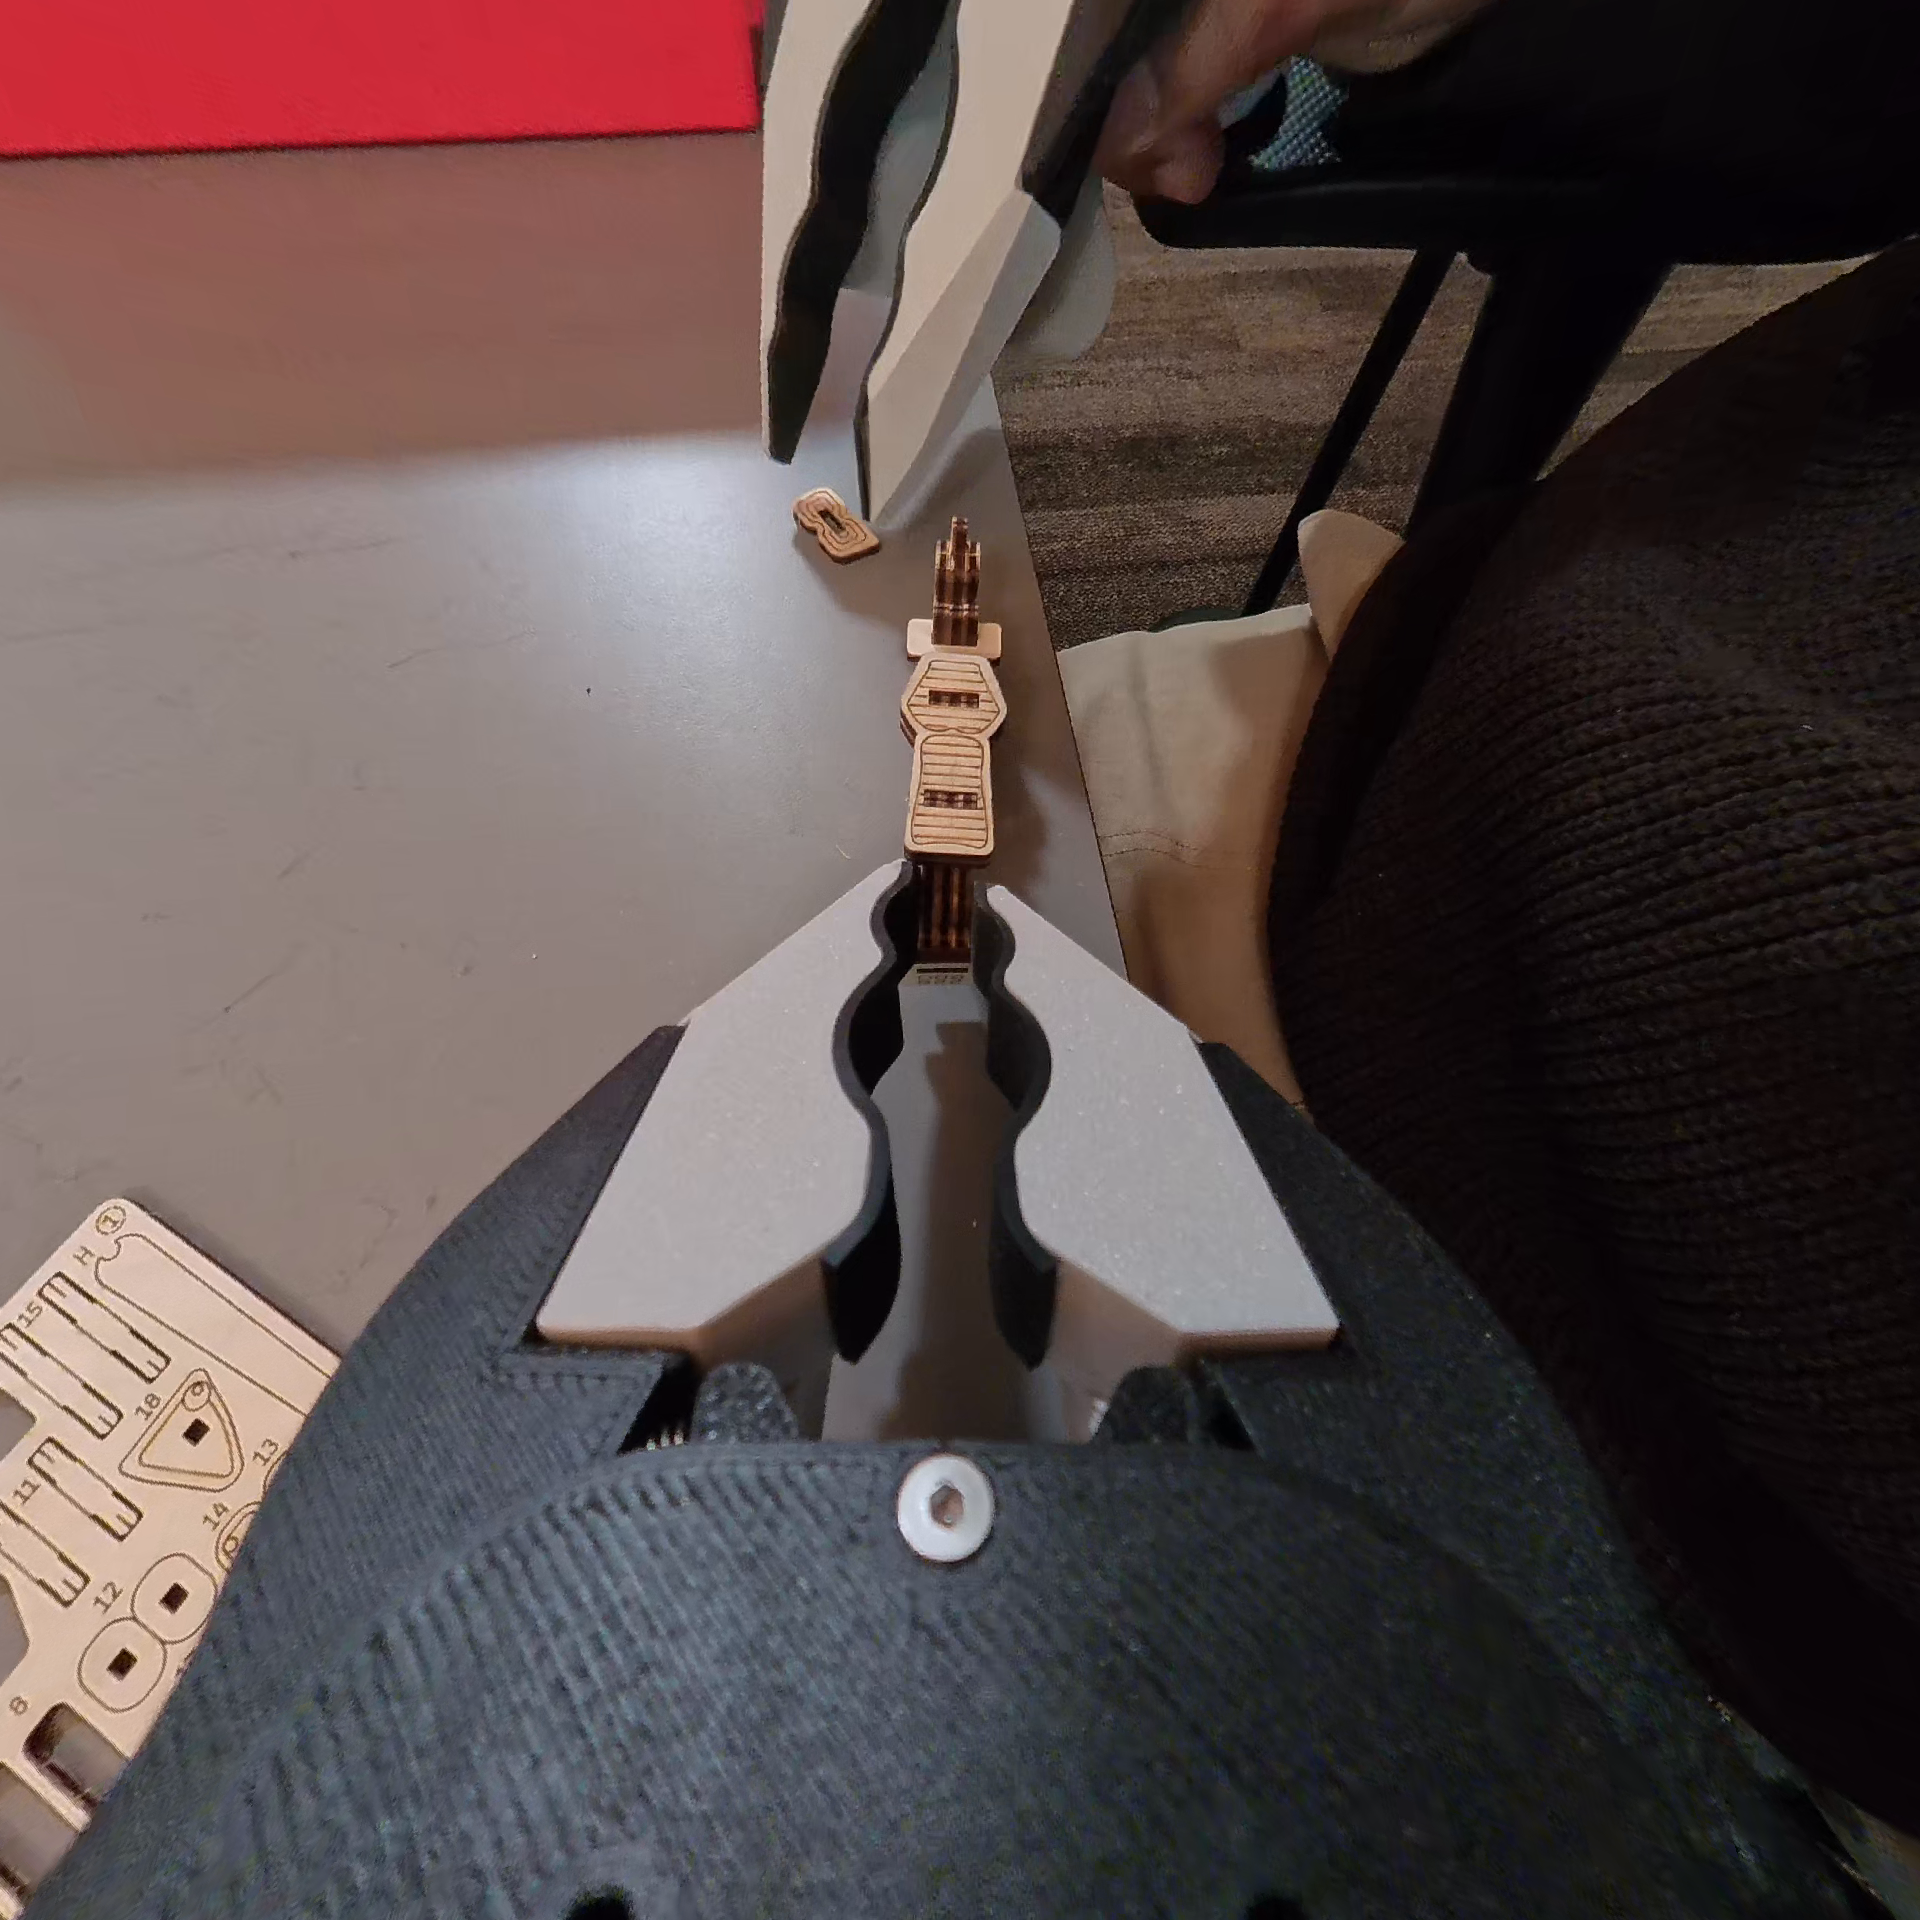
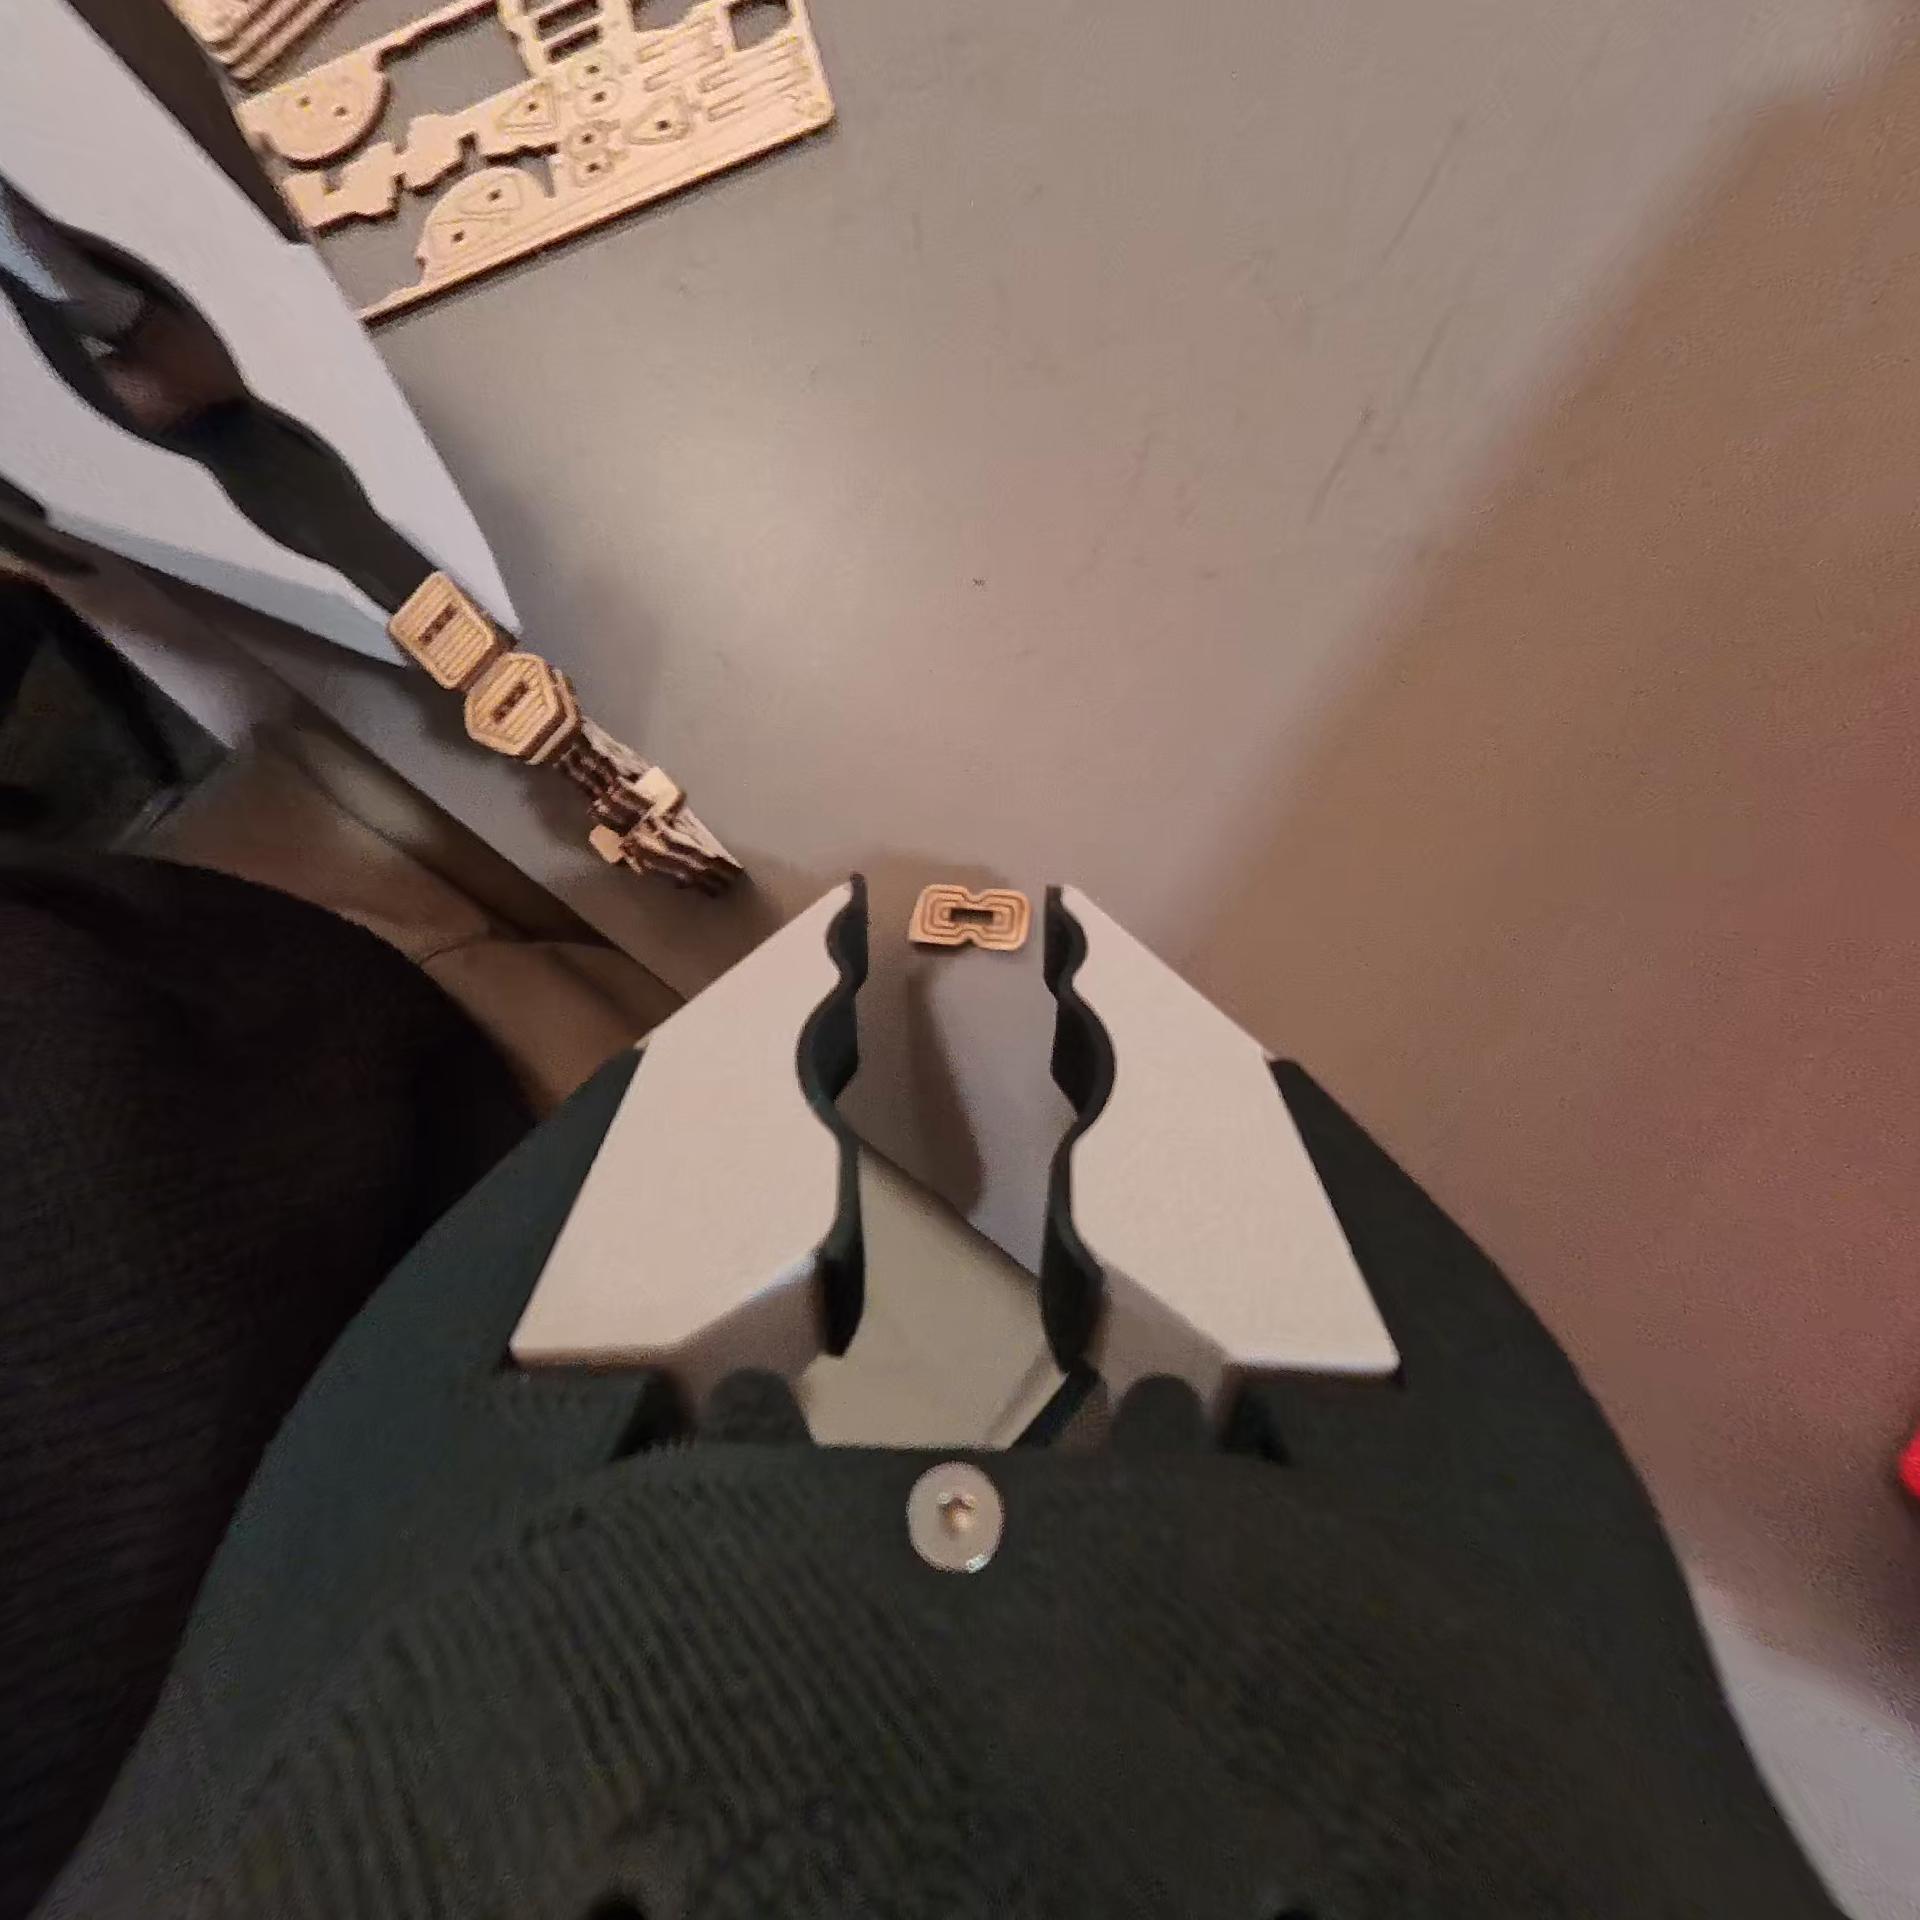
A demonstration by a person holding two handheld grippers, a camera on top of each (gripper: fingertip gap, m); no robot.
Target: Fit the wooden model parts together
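My left hand-held gripper (image 1: 945, 914) had its jaws pinched shut on the layered spine of the wooden model (image 1: 948, 758), clamping the near end so the rest stuck out ahead of the fingertips, just above the tabletop (image 1: 416, 779) near its right edge. Two engraved plates sat on top of it and a notched end pointed away from me. My right hand-held gripper (image 2: 951, 914) was open and empty, its jaws apart and straddling a small slotted wooden piece (image 2: 968, 917) that lay flat on the tabletop between the fingertips. From the left wrist view that same piece lay just left of the model's far end. A punched-out parts sheet (image 1: 94, 1455) rested at the near left.

I judged the small piece to be very light, thin and stiff, likely to skid on the smooth surface or tip when pinched, and its slot left little wood to bear on. Taking it by its long outer edges seemed safest. The thin laser-cut model looked brittle, so I thought squeezing it gently along the spine was wise.
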